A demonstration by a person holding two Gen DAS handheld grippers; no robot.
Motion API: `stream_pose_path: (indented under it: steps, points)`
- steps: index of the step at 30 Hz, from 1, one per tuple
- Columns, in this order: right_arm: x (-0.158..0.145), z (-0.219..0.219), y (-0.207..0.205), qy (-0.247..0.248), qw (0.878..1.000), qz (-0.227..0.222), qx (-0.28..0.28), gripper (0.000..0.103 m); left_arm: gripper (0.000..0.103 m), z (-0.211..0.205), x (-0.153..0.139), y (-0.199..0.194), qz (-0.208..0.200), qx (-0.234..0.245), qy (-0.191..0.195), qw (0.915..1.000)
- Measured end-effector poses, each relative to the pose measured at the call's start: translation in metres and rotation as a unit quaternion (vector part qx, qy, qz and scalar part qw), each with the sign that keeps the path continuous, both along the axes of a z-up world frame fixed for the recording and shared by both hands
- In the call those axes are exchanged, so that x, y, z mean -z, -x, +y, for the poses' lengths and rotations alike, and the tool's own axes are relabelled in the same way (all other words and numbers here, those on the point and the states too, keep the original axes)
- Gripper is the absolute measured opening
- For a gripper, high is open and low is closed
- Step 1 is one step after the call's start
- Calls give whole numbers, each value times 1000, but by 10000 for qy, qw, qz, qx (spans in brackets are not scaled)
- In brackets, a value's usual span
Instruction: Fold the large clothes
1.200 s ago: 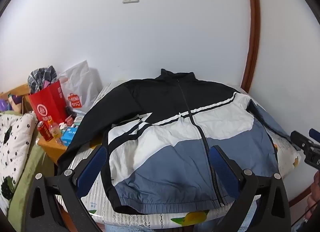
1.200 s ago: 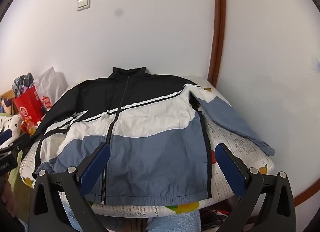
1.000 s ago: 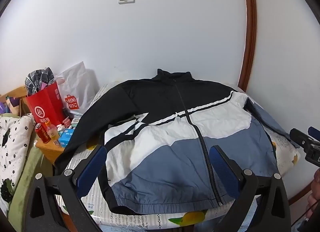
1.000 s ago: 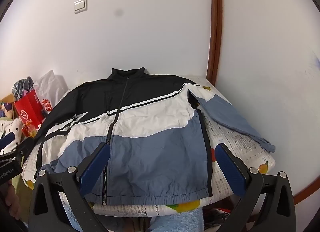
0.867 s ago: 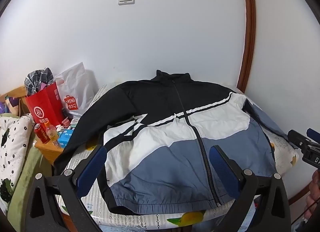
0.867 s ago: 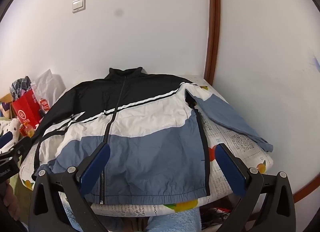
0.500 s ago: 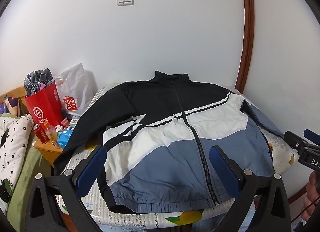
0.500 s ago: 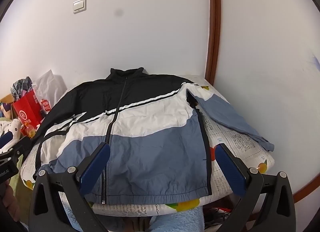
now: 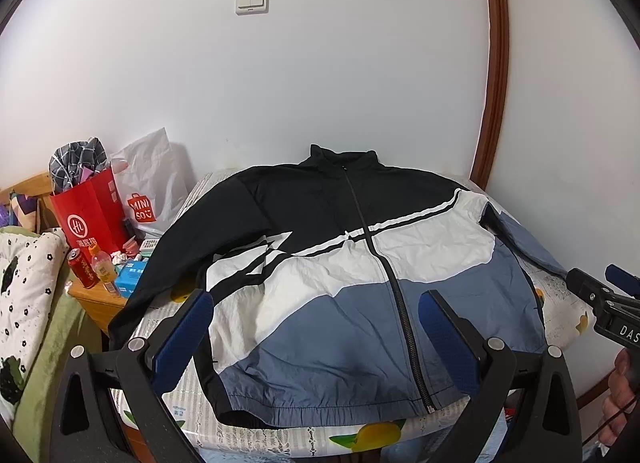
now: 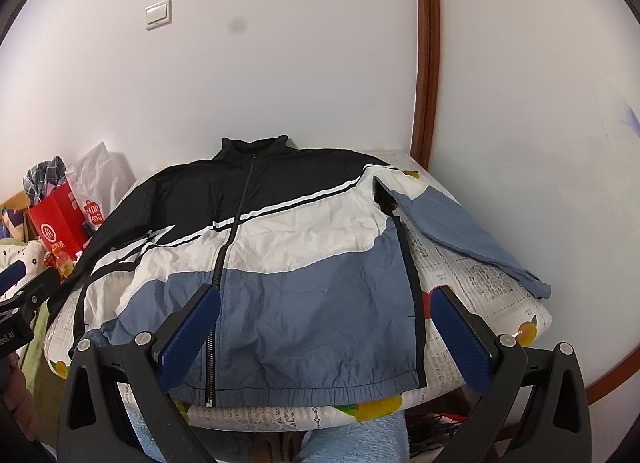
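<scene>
Black, white and slate-blue zipped windbreaker jacket point(image 9: 360, 283) spread flat on fruit-print covered table point(image 10: 500, 303), left gripper point(image 9: 316, 327) jaws apart, empty, right gripper point(image 10: 326, 323) jaws apart, empty, both short of hem.

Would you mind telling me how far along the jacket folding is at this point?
Done: the jacket lies flat, zipped, front up on the table. In hand: nothing; the left gripper and right gripper are open, hovering above the hem. Left: all folds; the blue sleeve lies spread out and the black sleeve hangs off the edge.
</scene>
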State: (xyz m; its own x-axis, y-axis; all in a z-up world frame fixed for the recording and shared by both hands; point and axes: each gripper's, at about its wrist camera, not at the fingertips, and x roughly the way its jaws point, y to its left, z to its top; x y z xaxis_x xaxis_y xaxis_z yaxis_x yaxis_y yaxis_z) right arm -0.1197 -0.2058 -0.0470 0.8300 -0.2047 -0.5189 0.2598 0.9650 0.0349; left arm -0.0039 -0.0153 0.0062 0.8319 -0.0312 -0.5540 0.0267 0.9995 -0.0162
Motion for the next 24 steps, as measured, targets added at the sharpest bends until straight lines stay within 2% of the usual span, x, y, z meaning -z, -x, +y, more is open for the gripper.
stream_pose_path:
  steps: [24]
  points:
    - [1, 0, 0, -18, 10000, -27, -16, 103, 103, 0, 3, 1, -13, 20, 27, 10000]
